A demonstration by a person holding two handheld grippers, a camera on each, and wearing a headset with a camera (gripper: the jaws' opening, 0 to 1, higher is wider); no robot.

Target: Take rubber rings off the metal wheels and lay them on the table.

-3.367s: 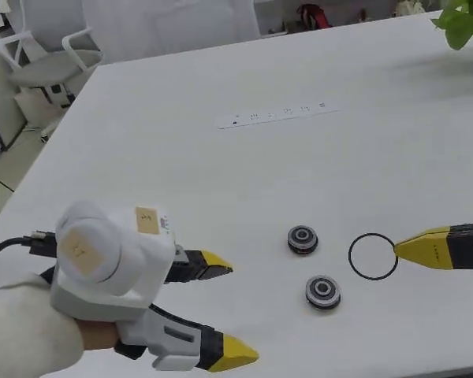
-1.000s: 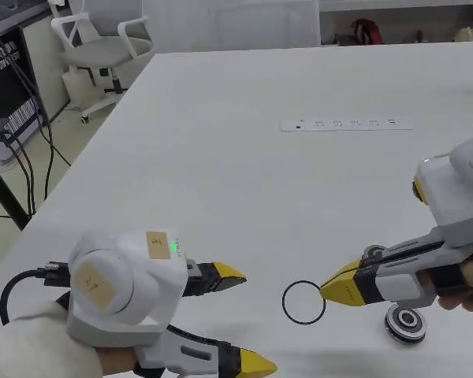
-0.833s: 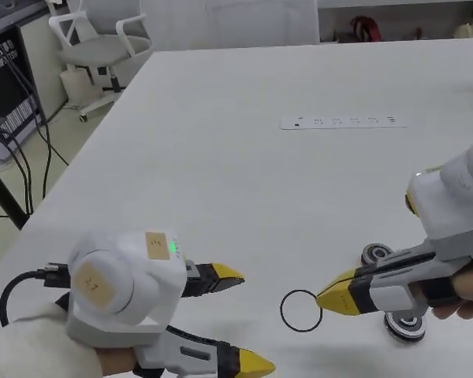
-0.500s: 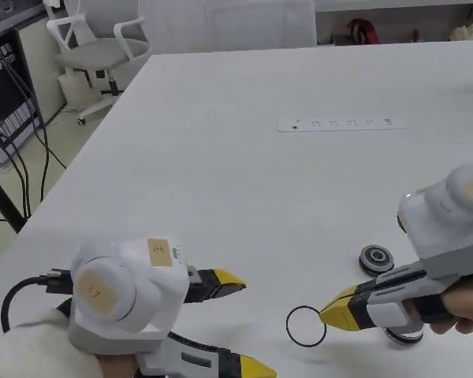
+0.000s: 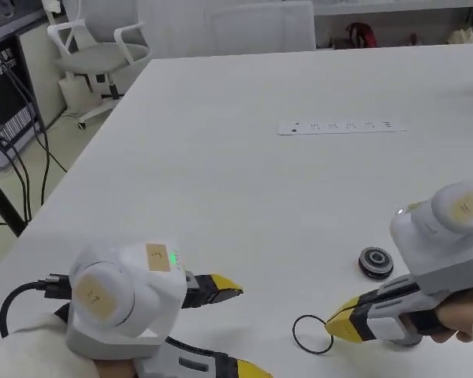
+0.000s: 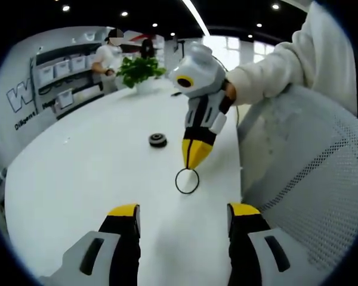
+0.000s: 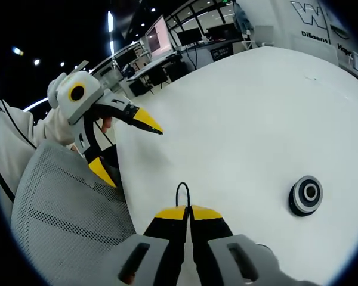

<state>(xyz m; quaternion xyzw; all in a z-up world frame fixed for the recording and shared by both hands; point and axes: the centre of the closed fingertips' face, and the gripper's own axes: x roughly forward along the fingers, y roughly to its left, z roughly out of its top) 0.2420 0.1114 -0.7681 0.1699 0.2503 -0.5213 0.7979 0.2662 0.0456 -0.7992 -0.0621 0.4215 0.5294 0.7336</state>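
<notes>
Black rubber ring (image 5: 309, 316) is off its wheel and pinched by its rim in the right gripper (image 5: 331, 329), fingers pressed together on it, low over the counter (image 5: 221, 181) near the front edge, so laying it down looks like the step in hand. The left gripper (image 5: 246, 328) hovers with fingers spread and empty. The metal wheel (image 5: 376, 262) just beyond seems to wear a dark band, likely the next one to strip.

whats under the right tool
The right tool, shut on the rubber ring, has white table showing below its tip. Its body covers whatever lies beneath; one metal wheel sits clear beside it.
</notes>
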